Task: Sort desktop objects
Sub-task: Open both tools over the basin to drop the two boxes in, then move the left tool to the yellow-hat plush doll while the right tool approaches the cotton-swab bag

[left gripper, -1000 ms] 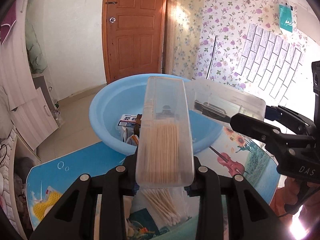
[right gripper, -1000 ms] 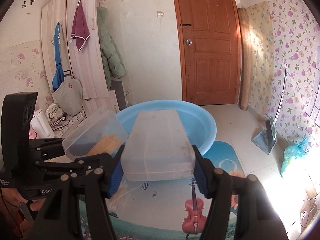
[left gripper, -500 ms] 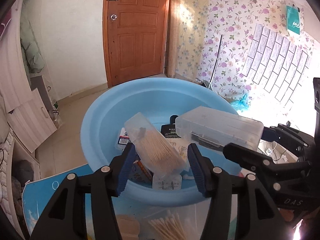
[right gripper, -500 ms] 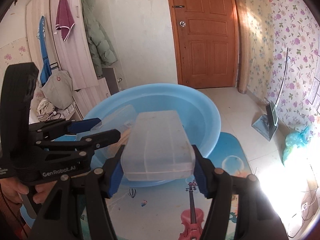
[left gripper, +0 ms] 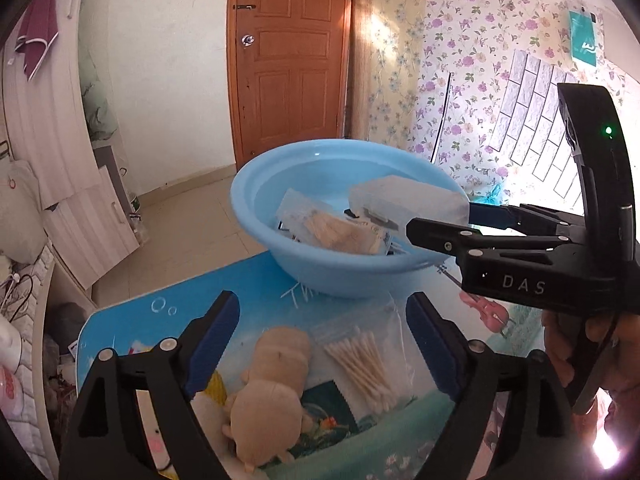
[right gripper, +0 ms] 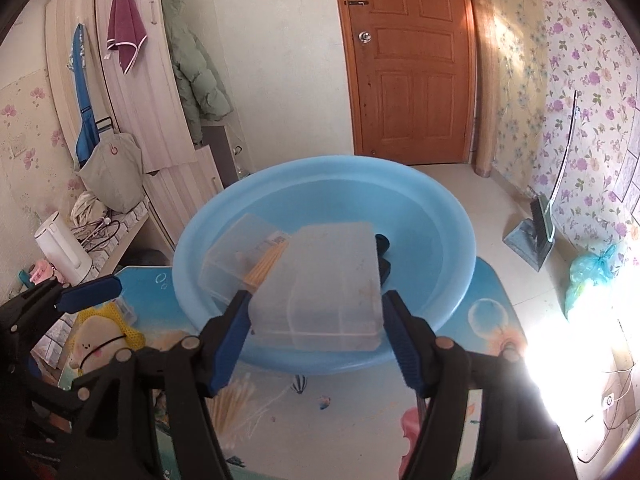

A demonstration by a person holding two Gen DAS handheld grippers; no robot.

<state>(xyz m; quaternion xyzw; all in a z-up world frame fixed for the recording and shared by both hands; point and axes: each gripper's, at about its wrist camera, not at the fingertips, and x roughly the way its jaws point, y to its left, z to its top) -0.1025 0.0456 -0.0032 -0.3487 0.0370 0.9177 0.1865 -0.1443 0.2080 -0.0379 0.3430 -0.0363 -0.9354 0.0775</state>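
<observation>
The left gripper (left gripper: 322, 344) is hanging over the printed table mat (left gripper: 256, 304) with its blue-padded jaws spread wide and nothing between them; those jaws have just been opening. The clear toothpick box (left gripper: 336, 228) is lying free in the light-blue basin (left gripper: 280, 256), tilted, its pale sticks showing through the plastic, with a few other small packets under and behind it that are hard to make out.

Over on the other side, the right gripper (right gripper: 318, 316) is poised above the near rim of the basin, and the frosted plastic case (right gripper: 324, 288) is sitting squarely between its blue pads (right gripper: 234, 336). The pads are lying along both side walls of the case and it is staying up off the basin floor, so this gripper is grasping the case, though its jaws have just been easing apart a touch. In the left wrist view the same case (left gripper: 404, 204) is showing above the basin's right half, carried by the black fingers marked DAS.

On the mat in front of the basin, a bag of cotton swabs (left gripper: 360, 364) is lying flat just beside a beige plush toy (left gripper: 272, 384). The person's hand (left gripper: 576, 352) is wrapping the right gripper's handle at the right edge.
</observation>
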